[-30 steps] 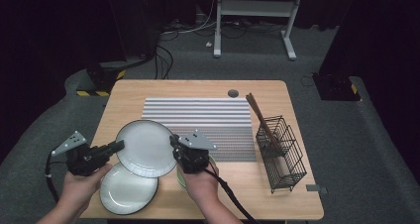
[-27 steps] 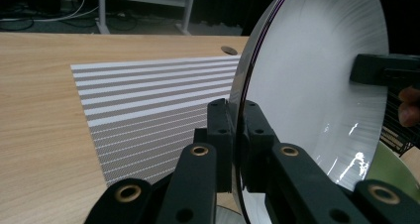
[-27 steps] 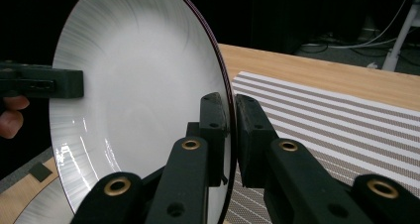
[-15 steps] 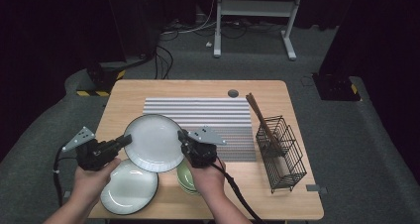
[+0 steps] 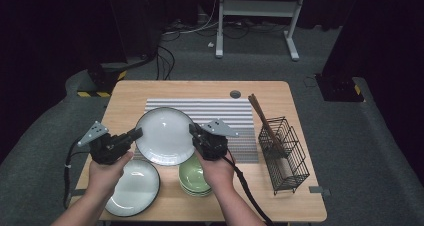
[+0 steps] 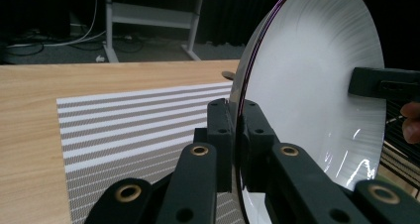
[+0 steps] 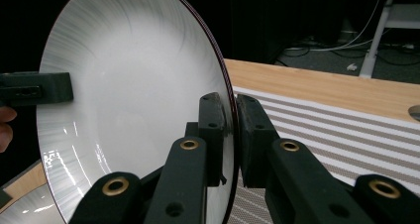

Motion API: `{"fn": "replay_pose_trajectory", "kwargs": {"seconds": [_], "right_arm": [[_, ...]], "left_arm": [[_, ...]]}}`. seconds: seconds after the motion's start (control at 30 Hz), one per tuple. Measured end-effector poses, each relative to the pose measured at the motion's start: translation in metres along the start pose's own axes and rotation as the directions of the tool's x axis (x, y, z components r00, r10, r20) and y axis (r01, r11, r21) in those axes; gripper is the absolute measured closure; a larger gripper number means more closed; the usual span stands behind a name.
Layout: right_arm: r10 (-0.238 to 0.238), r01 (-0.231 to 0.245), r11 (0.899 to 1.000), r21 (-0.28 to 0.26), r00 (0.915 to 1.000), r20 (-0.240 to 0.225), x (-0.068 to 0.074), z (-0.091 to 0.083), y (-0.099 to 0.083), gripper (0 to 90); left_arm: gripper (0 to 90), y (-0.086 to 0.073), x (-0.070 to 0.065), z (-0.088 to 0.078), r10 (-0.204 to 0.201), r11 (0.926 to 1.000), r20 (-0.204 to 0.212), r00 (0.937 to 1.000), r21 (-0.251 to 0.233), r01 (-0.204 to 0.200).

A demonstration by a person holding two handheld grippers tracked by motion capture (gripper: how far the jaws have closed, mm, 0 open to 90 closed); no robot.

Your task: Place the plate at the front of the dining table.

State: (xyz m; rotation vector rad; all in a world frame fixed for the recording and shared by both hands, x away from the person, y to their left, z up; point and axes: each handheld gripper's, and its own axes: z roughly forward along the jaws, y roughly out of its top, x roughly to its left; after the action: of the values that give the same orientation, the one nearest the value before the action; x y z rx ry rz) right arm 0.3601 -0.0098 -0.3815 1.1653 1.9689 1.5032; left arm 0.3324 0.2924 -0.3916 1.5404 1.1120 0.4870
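Note:
A white plate [image 5: 165, 135] is held above the table, over the front left corner of the striped mat [image 5: 220, 113]. My left gripper [image 5: 136, 132] is shut on its left rim and my right gripper [image 5: 192, 131] is shut on its right rim. In the left gripper view the plate [image 6: 317, 85] stands on edge between the pads of the left gripper [image 6: 238, 116], with the other gripper's jaw at its far rim. In the right gripper view the plate [image 7: 133, 95] is pinched by the right gripper [image 7: 231, 112].
A second white plate [image 5: 131, 188] lies at the table's front left. A stack of green bowls [image 5: 196, 178] sits under my right hand. A black wire basket [image 5: 283, 153] with brown chopsticks [image 5: 261, 117] stands at the right. A round hole [image 5: 235, 94] marks the table's back.
Both grippers have carried the plate to the right and toward the far side, from above the front left plate to over the mat's corner. The green bowls have come more into sight.

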Motion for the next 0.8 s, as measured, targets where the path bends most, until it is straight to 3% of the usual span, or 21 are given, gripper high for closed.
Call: {"fn": "replay_pose_trajectory", "kwargs": {"seconds": [0.27, 0.8], "right_arm": [[-0.021, 0.021, 1.000, -0.019, 0.9994, 0.028, -0.009, 0.002, 0.009, 81.7], [-0.035, 0.038, 0.998, -0.045, 0.9972, 0.066, -0.023, 0.000, 0.015, 80.8]], "left_arm": [[85.1, 0.003, -0.002, 0.013, -0.021, 0.9995, 0.003, 0.9998, -0.021, 0.021], [84.9, 0.008, -0.016, 0.028, 0.039, 0.9979, -0.028, 0.9989, -0.051, -0.040]]}}
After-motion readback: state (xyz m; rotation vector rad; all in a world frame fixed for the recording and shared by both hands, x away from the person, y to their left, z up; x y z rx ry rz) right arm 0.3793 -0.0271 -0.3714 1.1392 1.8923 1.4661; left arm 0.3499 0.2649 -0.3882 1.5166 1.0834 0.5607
